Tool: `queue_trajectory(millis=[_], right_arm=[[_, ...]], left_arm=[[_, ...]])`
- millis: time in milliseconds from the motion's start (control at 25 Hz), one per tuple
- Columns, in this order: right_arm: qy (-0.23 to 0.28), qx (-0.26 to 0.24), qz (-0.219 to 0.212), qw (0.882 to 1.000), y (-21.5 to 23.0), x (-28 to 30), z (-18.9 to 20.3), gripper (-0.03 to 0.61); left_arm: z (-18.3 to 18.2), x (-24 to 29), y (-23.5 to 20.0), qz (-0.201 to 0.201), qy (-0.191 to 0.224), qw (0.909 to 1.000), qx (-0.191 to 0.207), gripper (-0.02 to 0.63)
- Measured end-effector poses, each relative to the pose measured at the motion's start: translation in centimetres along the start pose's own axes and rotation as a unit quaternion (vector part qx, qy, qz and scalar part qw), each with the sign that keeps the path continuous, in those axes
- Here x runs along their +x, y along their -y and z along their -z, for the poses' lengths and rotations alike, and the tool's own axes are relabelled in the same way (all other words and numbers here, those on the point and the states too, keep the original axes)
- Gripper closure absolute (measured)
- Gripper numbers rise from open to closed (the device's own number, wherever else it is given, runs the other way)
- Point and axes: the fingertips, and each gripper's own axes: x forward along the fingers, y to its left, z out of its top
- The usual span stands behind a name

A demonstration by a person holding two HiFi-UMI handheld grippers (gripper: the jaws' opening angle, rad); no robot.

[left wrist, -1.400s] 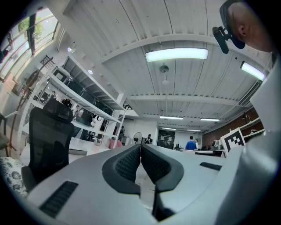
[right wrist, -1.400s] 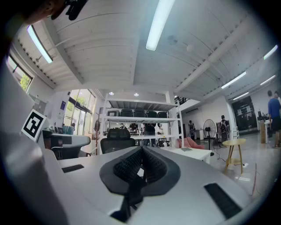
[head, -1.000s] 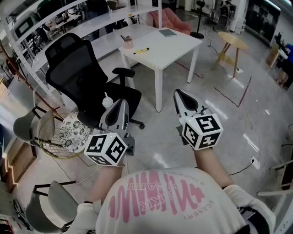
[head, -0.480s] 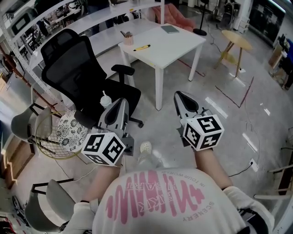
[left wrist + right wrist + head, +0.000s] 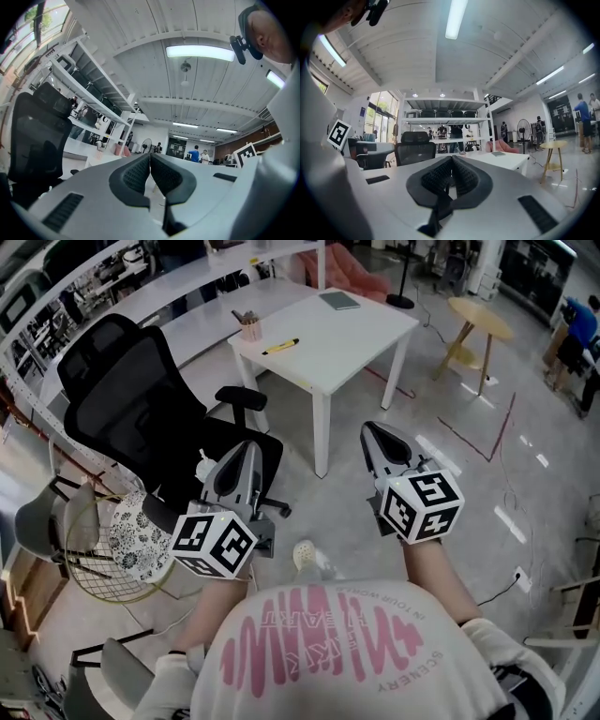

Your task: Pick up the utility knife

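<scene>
Both left claw (image 5: 247, 446) and right claw (image 5: 371, 429) closed, empty; utility knife (image 5: 281, 346) lies diagonally on table (image 5: 366, 329).

A glossy pale grey floor (image 5: 441, 493) marked with thin red tape lines (image 5: 478, 442) spreads through an open workshop. A white desk (image 5: 361, 334) stands there with a black mesh office chair (image 5: 131, 418) near its left edge and a round wooden stool (image 5: 480, 322) well off its right corner. A long white counter (image 5: 211, 315) and tall white shelving (image 5: 440, 123) run behind, a pink armchair (image 5: 352, 279) sits beyond the desk's far edge, and tube lights (image 5: 200, 52) glow on the white ribbed ceiling (image 5: 487, 51), with bright windows (image 5: 382, 119) at one side.
</scene>
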Motion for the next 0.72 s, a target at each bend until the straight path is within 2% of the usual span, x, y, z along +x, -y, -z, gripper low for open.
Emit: queue_trajectory(millis=[400,720], right_arm=[[0.016,0.009,0.001,1.000,4.9,13.8,-3.4,0.563],[0.038,0.015,0.006,0.999,8.4,21.5,-5.8,0.563]], left_arm=[[-4.4,12.9,-9.0,0.016,0.024,0.9995,-0.010,0.589],[-6.9,19.8,-13.8,0.023,0.036,0.9991,-0.006,0.589]])
